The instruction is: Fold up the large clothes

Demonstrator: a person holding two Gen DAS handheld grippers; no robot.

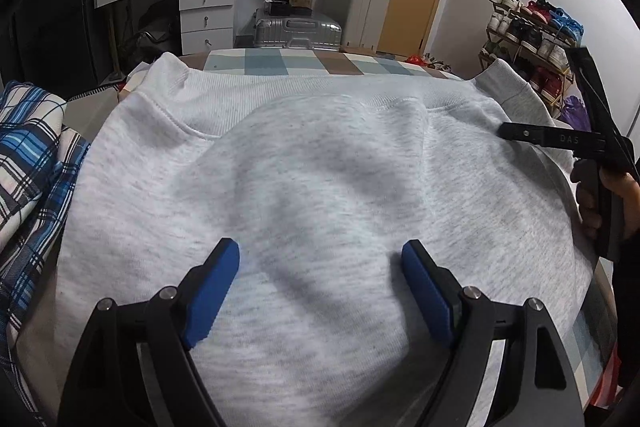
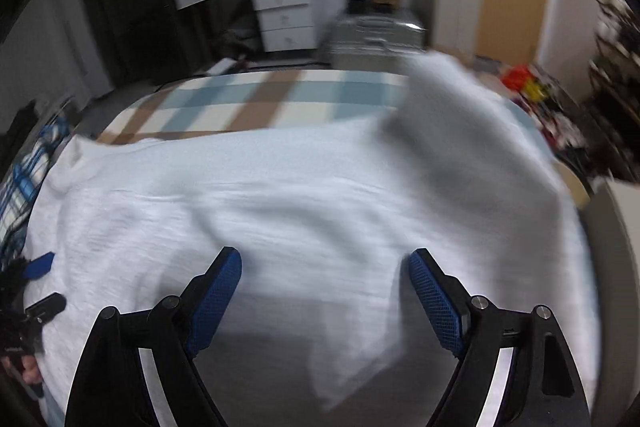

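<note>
A light grey sweatshirt (image 1: pixel 320 167) lies spread across the checked bedcover (image 1: pixel 280 61), filling the middle of the left wrist view, its ribbed hem running across the upper part of the frame and one sleeve (image 1: pixel 516 87) reaching toward the upper right. The left gripper (image 1: pixel 320 267) hangs over the cloth at the bottom of that view, its blue pads (image 1: pixel 216 291) spread wide with nothing between them but the fabric lying below. At the right edge of the same view the right gripper (image 1: pixel 536 99) appears from the side, held by a hand (image 1: pixel 608 199), its fingers also parted over the garment's right side. The right wrist view is blurred; there the right gripper (image 2: pixel 325 273) stands released, pads (image 2: pixel 436 303) far apart, gripping nothing, above the sweatshirt (image 2: pixel 280 195), while a sleeve (image 2: pixel 440 87) stands raised at the upper right. A blue plaid shirt (image 1: pixel 28 163) lies bunched at the left edge of the left wrist view.
</note>
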